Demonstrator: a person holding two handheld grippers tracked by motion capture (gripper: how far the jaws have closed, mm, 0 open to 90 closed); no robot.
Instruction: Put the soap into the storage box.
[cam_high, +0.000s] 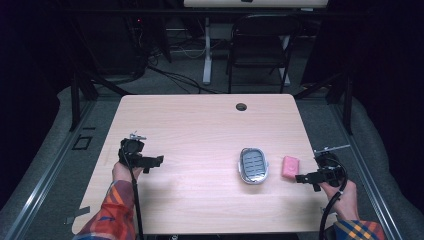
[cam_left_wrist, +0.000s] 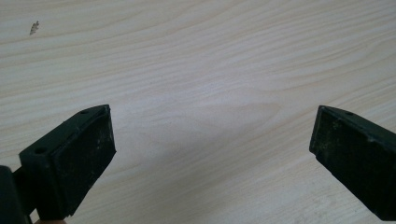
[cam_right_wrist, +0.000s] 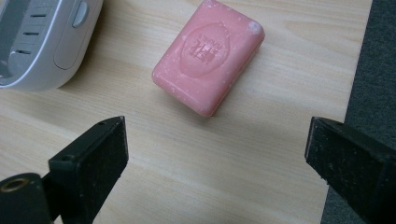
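Note:
A pink bar of soap (cam_high: 290, 166) (cam_right_wrist: 208, 55) lies flat on the wooden table (cam_high: 200, 130), near its right edge. Left of it sits a white and grey soap dish (cam_high: 253, 165) (cam_right_wrist: 42, 37) with a slotted floor. My right gripper (cam_high: 306, 179) (cam_right_wrist: 215, 163) hovers just short of the soap, open, jaws wide apart with bare table between them. My left gripper (cam_high: 154, 162) (cam_left_wrist: 210, 154) rests over the left part of the table, also open, with plain wood beneath it.
A round cable hole (cam_high: 241, 106) sits near the table's far edge. Grey floor (cam_right_wrist: 373, 60) drops away right beside the soap. A black folding chair (cam_high: 260, 45) and a white desk leg (cam_high: 207, 50) stand beyond the table.

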